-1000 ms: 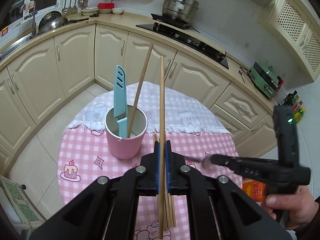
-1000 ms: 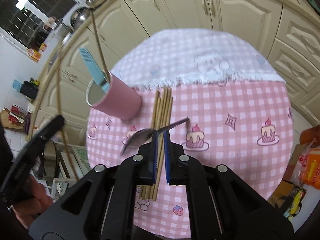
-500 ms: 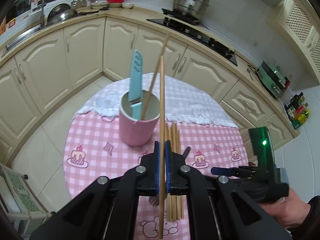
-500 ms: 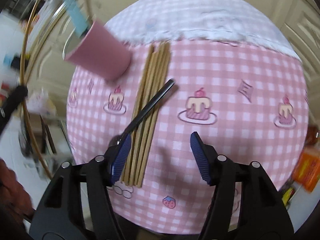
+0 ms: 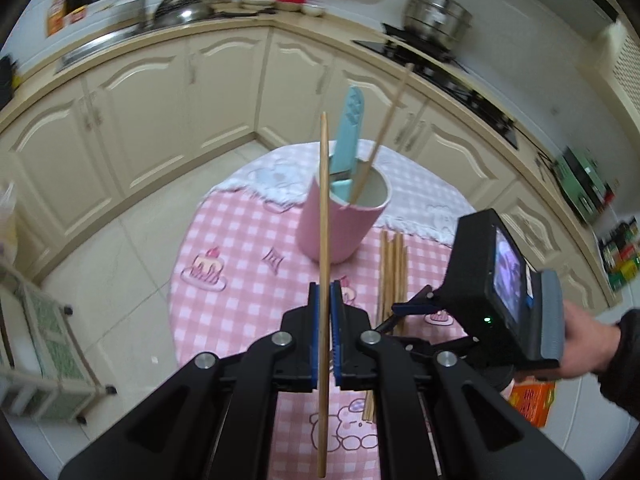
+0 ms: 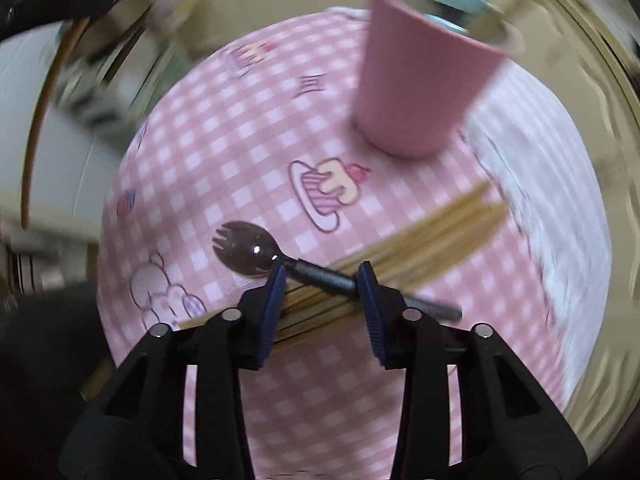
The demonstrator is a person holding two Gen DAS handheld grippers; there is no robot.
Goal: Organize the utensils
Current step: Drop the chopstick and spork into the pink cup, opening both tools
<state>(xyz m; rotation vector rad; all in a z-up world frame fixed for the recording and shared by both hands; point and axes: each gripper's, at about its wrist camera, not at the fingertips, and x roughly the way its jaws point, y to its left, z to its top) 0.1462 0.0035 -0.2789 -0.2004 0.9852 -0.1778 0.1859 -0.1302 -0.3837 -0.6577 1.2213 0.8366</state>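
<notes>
Left hand-held gripper is clenched on one chopstick, which stands upright between its pads; ahead of it and slightly right sits the pink cup, already holding a blue knife and another chopstick. Right hand-held gripper is spread wide, straddling the spork, whose dark handle lies across the loose chopsticks on the bench. To do this well, I judge the fingers should close squarely on the handle alone, low but clear of the sticks beneath. Motion blur smears the cup's rim and contents in the right view, and whether the pads touch the handle yet is unclear.
</notes>
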